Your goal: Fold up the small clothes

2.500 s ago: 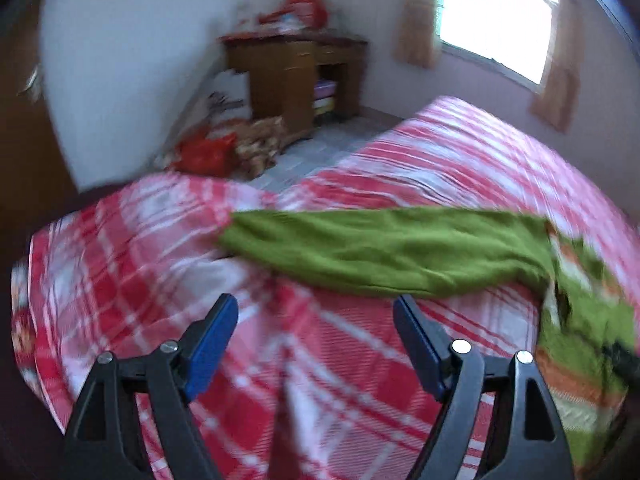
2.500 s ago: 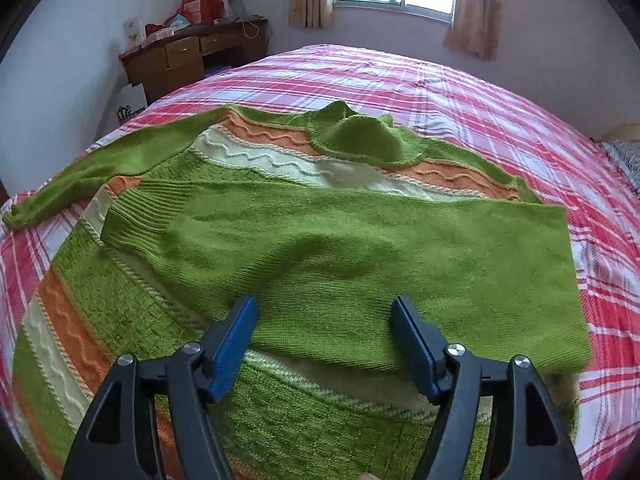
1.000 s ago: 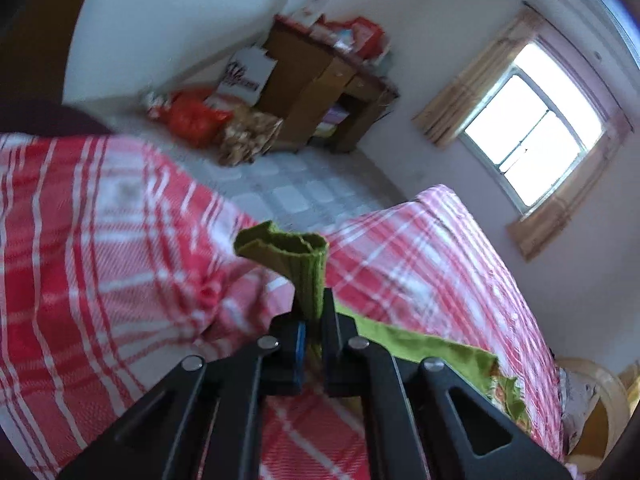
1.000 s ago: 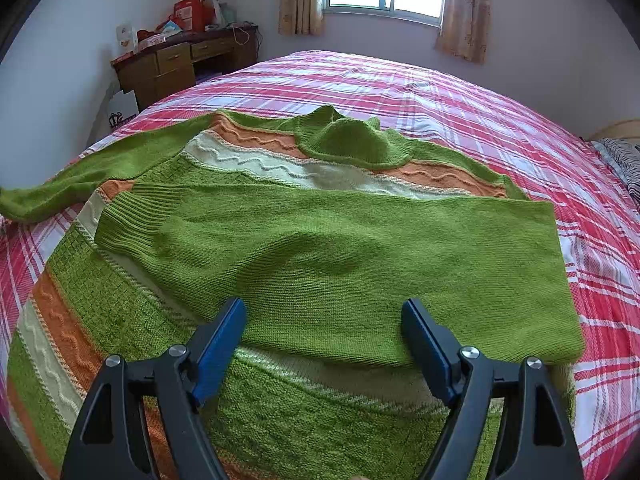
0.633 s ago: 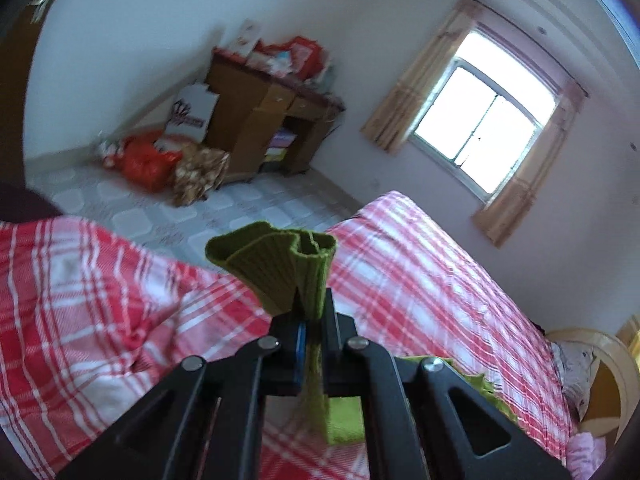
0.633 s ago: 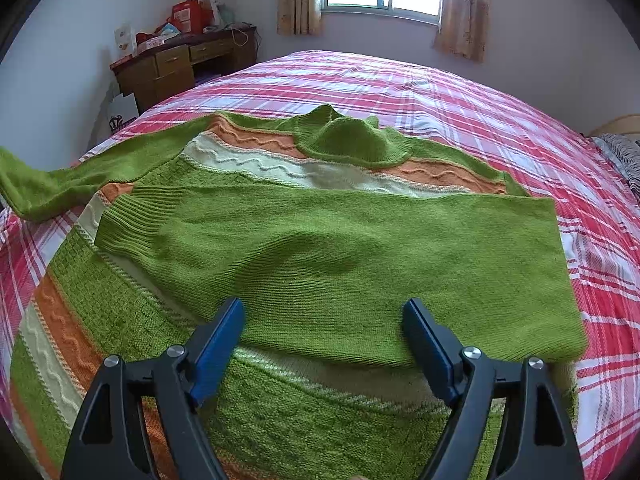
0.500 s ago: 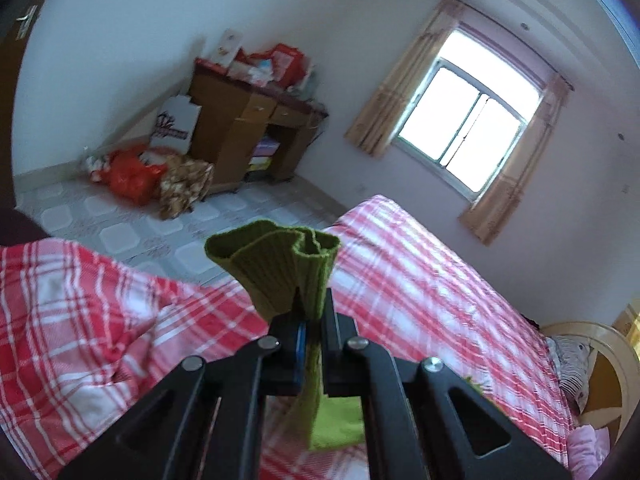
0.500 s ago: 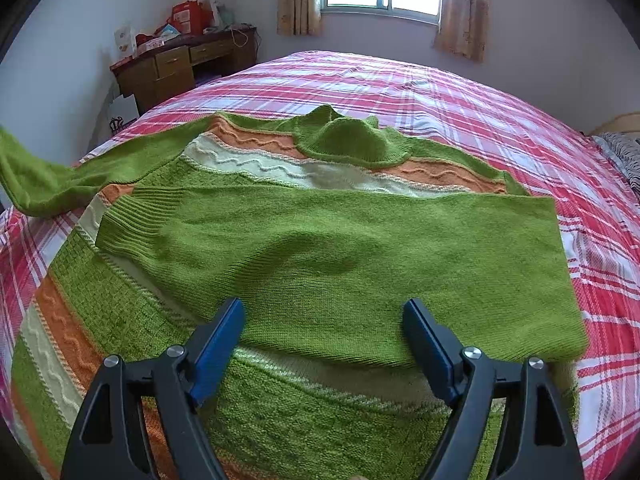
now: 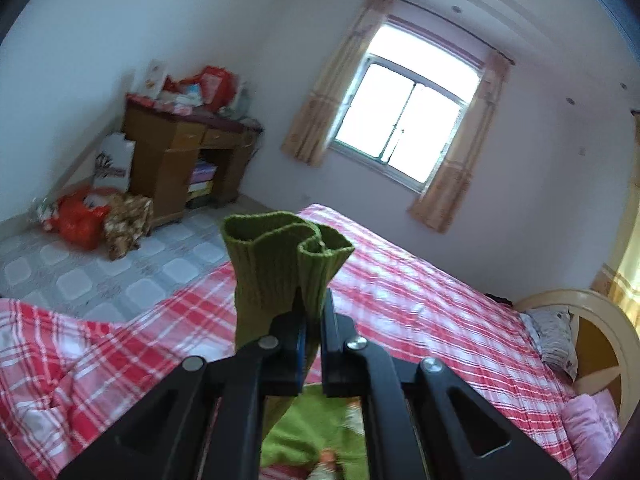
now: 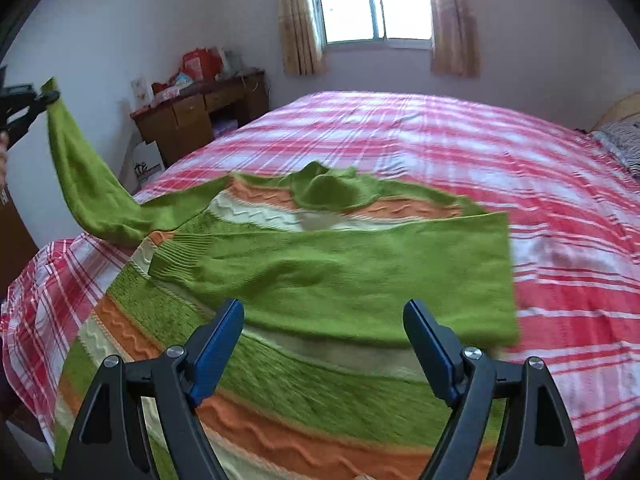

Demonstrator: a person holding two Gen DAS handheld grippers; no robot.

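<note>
**A:** Sweater (image 10: 328,280) question — it's spread on the bed (image 10: 520,152), one sleeve already folded across the chest. How will it handle?

**B:** Soft, floppy knit, light but stretchy. Your left tool (image 9: 310,320) is clenched on the other sleeve's ribbed cuff (image 9: 280,256), lifted clear — good spot, ribbing grips. Your right tool (image 10: 324,344) hovers released over the hem.
</note>
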